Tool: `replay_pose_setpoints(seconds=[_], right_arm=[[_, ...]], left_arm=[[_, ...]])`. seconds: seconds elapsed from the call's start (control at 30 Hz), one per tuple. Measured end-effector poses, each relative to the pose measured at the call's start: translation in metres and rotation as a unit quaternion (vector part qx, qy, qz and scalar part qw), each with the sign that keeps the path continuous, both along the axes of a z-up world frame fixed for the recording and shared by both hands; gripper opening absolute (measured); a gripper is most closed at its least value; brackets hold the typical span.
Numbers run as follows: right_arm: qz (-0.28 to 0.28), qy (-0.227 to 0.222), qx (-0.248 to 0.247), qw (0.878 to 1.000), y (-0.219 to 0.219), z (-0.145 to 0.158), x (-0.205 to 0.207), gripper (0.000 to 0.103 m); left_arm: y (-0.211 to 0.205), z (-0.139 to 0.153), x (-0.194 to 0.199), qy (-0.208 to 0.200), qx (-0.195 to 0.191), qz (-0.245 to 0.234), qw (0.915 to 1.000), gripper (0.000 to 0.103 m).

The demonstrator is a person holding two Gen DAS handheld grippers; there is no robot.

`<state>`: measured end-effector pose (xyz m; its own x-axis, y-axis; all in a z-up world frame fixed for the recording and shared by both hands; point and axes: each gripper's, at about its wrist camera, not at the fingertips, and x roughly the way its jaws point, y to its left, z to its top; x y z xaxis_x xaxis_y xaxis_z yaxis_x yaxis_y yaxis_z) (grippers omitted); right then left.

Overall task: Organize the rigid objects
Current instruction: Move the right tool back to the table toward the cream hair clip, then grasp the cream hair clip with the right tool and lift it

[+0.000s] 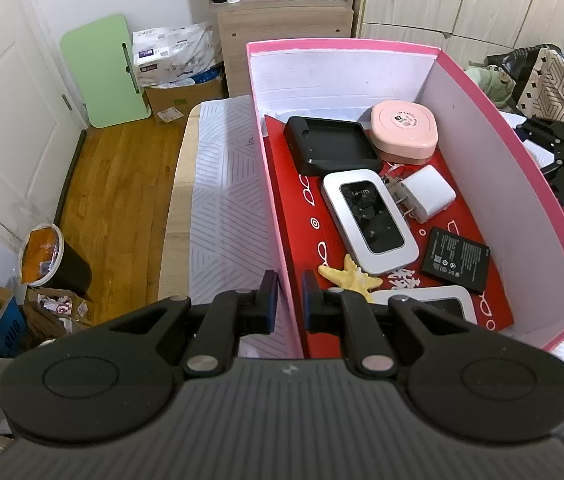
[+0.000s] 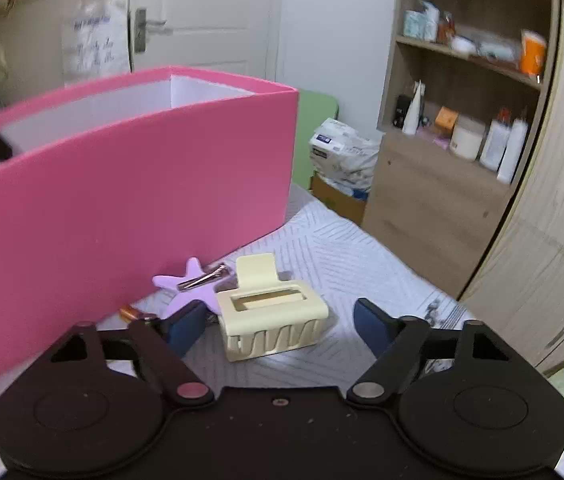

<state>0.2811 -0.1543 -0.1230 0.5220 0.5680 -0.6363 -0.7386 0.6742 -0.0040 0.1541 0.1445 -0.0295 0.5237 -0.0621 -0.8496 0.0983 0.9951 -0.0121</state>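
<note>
The right gripper [image 2: 282, 326], jaws wide, is straddling the cream hair claw [image 2: 272, 314] beside the pink box [image 2: 122, 184], needing only closing; the left gripper [image 1: 289, 300] is pinching the box wall

The left wrist camera sat just behind its own tongs [image 1: 289, 300] and looked steeply down into the open pink box [image 1: 521, 148], close enough that the box filled the frame from the centre out to 3 o'clock, with the floor and a white door falling away at 9 o'clock. The right wrist camera looked along its tongs [image 2: 280, 326] at a shallower downward angle, low and near the tabletop [image 2: 341, 256], facing the same box [image 2: 122, 184] from outside, its pink wall filling 9 to 11 o'clock. Both views shared the box, the patterned tabletop cover and the wooden shelf unit [image 1: 282, 4] [image 2: 461, 120], at 12 o'clock for the left camera and 2 o'clock for the right.
</note>
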Motion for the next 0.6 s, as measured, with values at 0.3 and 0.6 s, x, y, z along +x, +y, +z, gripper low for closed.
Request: replay_pose_setpoints(seconds=[0.3,0.6], right_arm=[[-0.058,0.095,0.101,0.989,-0.027,0.001,0.003,0.059],[-0.088,0.05,0.071,0.992,-0.026,0.017,-0.025,0.059]], left_arm=[[-0.001,0.0,0.001,0.001,-0.006,0.007,1.0,0.011],[0.0,-0.001,0.0,-0.001,-0.008,0.008,0.9999,0.011]])
